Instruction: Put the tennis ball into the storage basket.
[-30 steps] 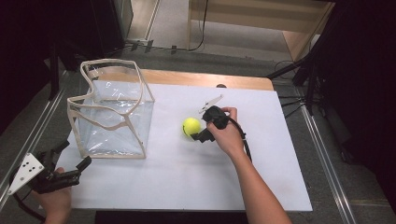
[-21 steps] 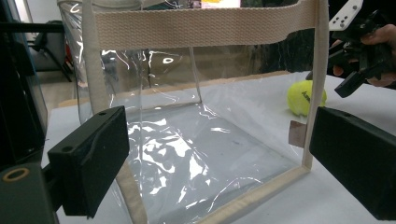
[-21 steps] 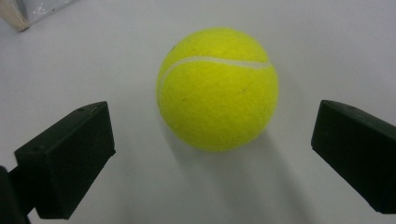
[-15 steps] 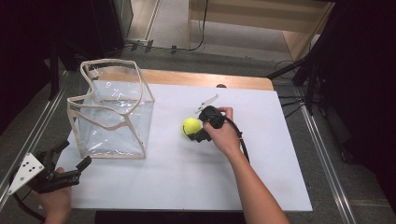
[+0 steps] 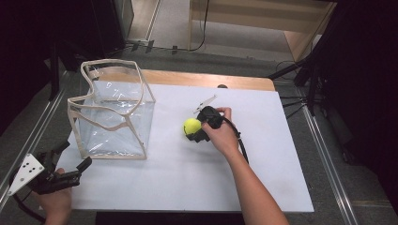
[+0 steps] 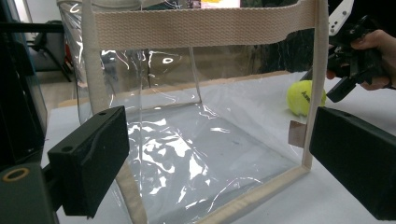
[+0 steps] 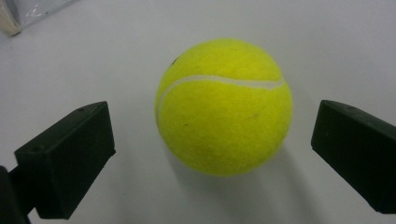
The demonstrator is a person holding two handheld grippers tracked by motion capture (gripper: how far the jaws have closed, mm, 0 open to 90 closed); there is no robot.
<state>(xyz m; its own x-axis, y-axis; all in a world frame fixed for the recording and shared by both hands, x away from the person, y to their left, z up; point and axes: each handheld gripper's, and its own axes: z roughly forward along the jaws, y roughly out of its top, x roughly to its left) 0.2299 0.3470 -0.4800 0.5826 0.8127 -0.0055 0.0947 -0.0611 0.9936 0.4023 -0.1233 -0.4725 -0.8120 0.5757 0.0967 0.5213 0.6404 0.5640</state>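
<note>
A yellow tennis ball (image 5: 191, 126) rests on the white table top (image 5: 263, 178), near its middle. My right gripper (image 5: 197, 127) is open, with one jaw on each side of the ball (image 7: 224, 107), and neither jaw touches it in the right gripper view (image 7: 217, 140). A clear plastic bag with beige straps (image 5: 112, 117) stands upright and open-topped at the table's left. My left gripper (image 5: 73, 156) is open at the front left corner and points at the bag's near wall (image 6: 205, 28). Through the bag, the left gripper view (image 6: 219, 158) shows the ball (image 6: 303, 97) and the other gripper (image 6: 348, 70).
A wooden strip (image 5: 197, 78) runs along the table's far edge. Metal rails (image 5: 324, 154) border the table on both sides. Cables and stand legs (image 5: 300, 75) lie on the floor at the back right. White surface lies open in front of and right of the ball.
My right hand has edged slightly left and away, bringing its jaws closer around the ball. The ball, the bag and my left gripper have stayed put.
</note>
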